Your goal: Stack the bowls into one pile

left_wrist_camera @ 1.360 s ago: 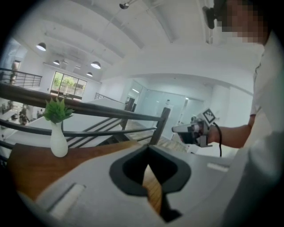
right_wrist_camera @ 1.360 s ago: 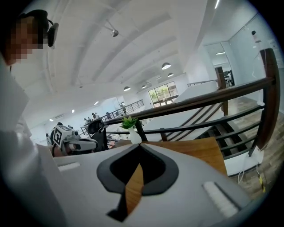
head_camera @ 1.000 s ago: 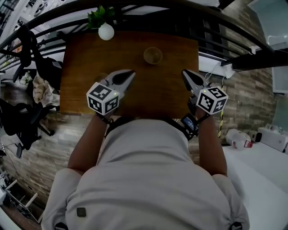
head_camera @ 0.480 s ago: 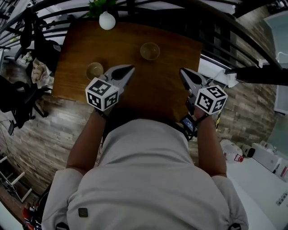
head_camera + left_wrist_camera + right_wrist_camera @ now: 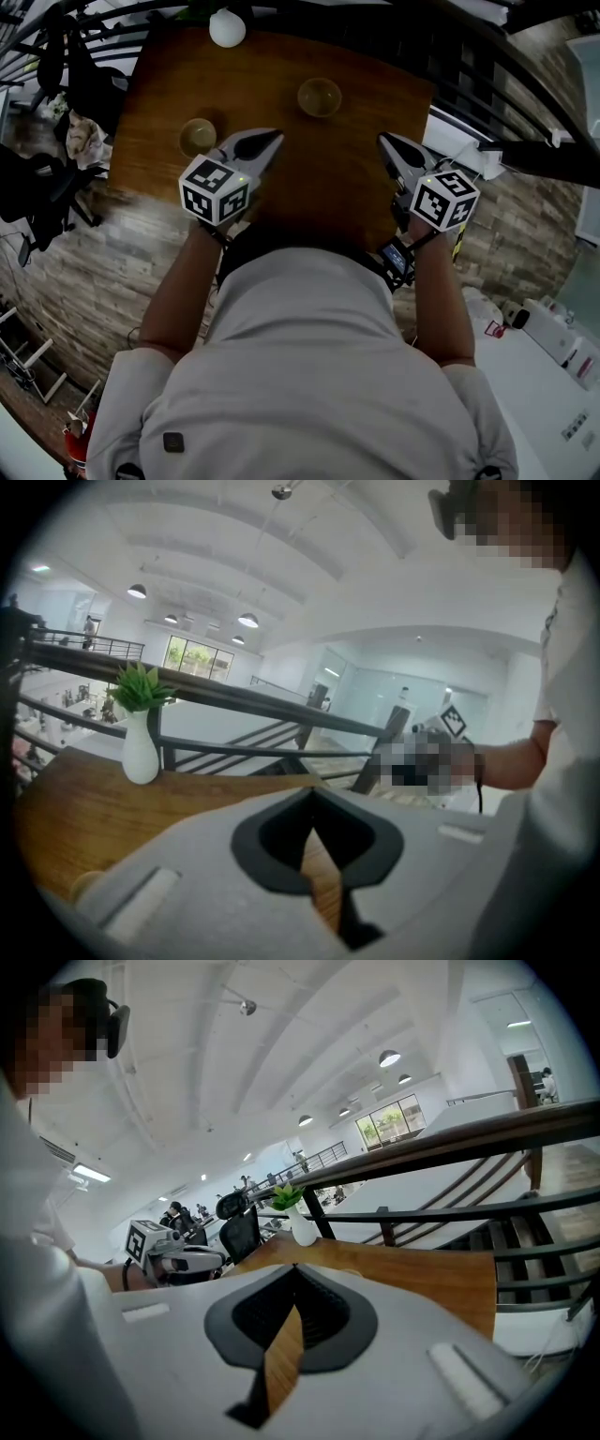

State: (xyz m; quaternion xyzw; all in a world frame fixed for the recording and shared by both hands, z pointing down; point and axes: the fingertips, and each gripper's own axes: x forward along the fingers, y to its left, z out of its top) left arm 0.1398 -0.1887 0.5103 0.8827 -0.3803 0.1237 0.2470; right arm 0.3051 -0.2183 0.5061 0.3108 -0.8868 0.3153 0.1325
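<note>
1. On the wooden table [image 5: 328, 192], I see two bowls sitting well apart: the far bowl [image 5: 320, 97] toward the middle, and the near bowl [image 5: 198, 137] just beside my left gripper [image 5: 270, 141].
2. Both the left gripper and the right gripper [image 5: 385, 142] have their jaws pressed together, empty, above the table.
3. Nothing is stacked yet; I judge the whole pile is left to build.
</note>
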